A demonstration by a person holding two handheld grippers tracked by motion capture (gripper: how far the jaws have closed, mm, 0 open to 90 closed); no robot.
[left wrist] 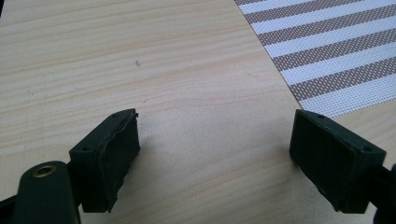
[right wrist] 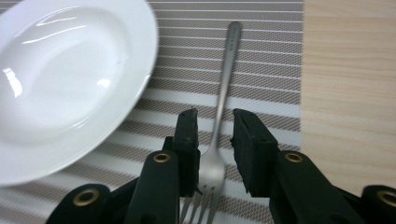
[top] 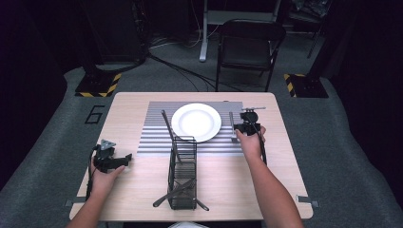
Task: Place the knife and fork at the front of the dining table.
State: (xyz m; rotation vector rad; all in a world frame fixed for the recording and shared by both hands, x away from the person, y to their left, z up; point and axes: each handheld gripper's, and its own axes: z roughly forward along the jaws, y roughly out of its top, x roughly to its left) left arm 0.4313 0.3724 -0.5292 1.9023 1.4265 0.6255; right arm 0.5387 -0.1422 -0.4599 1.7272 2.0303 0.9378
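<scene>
Fork [right wrist: 219, 116]: lay flat on the striped placemat [right wrist: 261, 56], between the jaws of the right claw [right wrist: 214, 135], handle pointing away from it, tines nearest the camera.
Right claw: jaws parted a little, pads clear of the fork on both sides, nothing pinched.
White plate [right wrist: 65, 79]: just left of the right claw, on the same placemat.
Left claw [left wrist: 215, 140]: jaws spread wide over bare tabletop [left wrist: 140, 56], holding nothing.
Wire caddy [top: 183, 173]: between the two claws, nearer the person.
</scene>
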